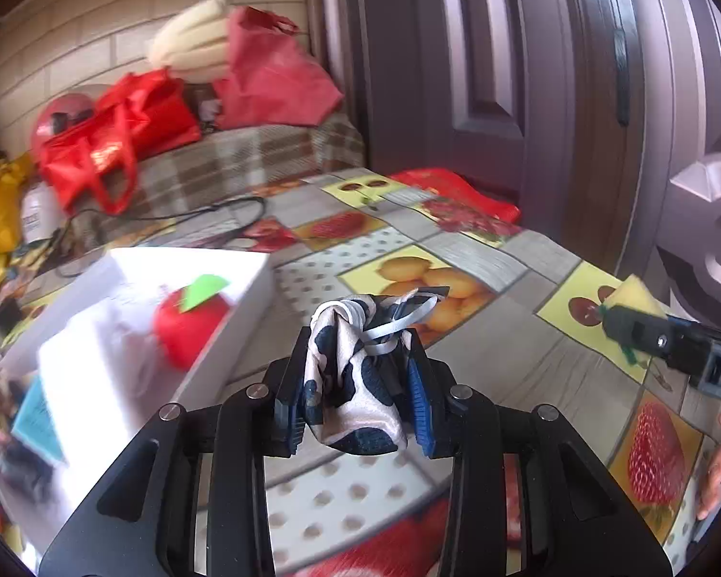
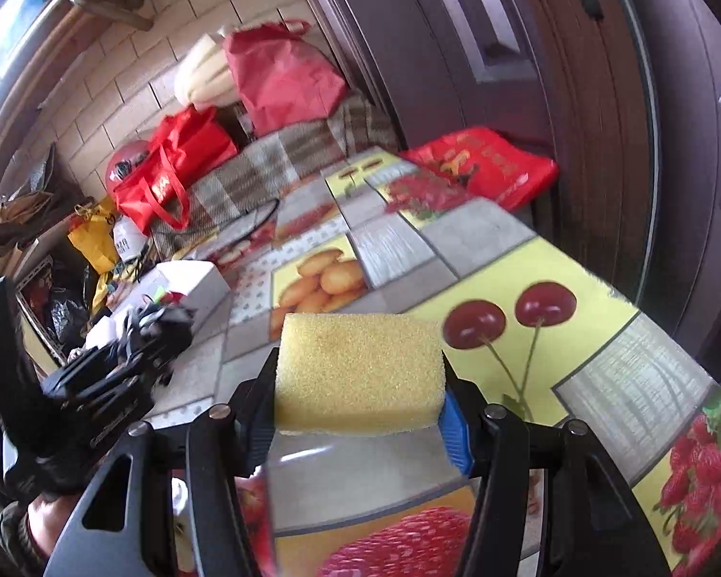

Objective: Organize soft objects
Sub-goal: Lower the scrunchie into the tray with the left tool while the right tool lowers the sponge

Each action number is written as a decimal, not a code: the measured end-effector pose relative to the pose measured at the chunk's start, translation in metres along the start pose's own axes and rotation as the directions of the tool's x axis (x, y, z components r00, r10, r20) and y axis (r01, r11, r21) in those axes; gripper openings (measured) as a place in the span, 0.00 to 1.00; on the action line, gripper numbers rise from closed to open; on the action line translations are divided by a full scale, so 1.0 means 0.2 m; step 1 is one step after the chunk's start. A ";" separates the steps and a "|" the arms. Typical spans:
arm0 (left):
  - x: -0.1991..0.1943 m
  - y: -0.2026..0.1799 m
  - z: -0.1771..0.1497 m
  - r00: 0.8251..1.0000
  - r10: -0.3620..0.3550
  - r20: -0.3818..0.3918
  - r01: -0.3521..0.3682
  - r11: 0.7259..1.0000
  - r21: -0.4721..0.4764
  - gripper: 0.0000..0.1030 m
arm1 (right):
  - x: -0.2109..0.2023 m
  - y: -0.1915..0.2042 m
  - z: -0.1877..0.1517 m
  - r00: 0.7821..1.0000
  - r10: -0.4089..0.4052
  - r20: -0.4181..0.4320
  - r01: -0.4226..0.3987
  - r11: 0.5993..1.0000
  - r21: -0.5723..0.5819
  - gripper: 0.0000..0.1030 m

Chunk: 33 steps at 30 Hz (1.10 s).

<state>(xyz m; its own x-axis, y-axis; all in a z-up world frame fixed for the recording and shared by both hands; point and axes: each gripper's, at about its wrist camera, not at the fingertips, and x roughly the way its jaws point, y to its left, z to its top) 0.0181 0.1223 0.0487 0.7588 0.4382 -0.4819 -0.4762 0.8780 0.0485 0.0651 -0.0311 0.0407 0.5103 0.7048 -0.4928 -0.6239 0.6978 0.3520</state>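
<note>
Faintly, "D" on right tongs

The worktop wears a fruit-printed oilcloth: cherries, strawberries, lemons and grey panels. A white box sits on it toward the left, a red plush apple lying inside. A black cord loops across the far end, and a flat red bag lies at the far right corner by the door.
</note>
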 end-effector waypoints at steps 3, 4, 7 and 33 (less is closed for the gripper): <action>-0.05 0.05 -0.02 1.000 0.018 0.015 -0.018 1.000 -0.006 0.33 | -0.02 0.08 -0.02 0.999 -0.001 0.042 0.002 1.000 -0.028 0.57; -0.09 0.07 -0.04 0.999 0.027 0.023 -0.027 1.000 -0.004 0.33 | -0.03 0.11 -0.03 0.999 -0.002 0.049 0.004 0.999 -0.043 0.57; -0.16 0.12 -0.08 0.999 0.041 0.035 -0.041 0.999 -0.014 0.33 | -0.03 0.20 -0.04 0.998 -0.003 0.064 0.009 0.996 -0.089 0.57; -0.61 0.79 -0.40 0.974 0.220 0.047 -0.209 0.962 -0.173 0.33 | 0.04 0.85 -0.27 0.991 0.134 0.006 -0.120 0.902 -0.415 0.57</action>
<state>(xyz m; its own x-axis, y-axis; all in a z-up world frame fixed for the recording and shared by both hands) -0.1864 0.1926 0.0455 0.6552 0.6292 -0.4181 -0.6939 0.7201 -0.0039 -0.0692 0.0854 0.0538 0.4255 0.7930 -0.4359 -0.8695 0.4918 0.0460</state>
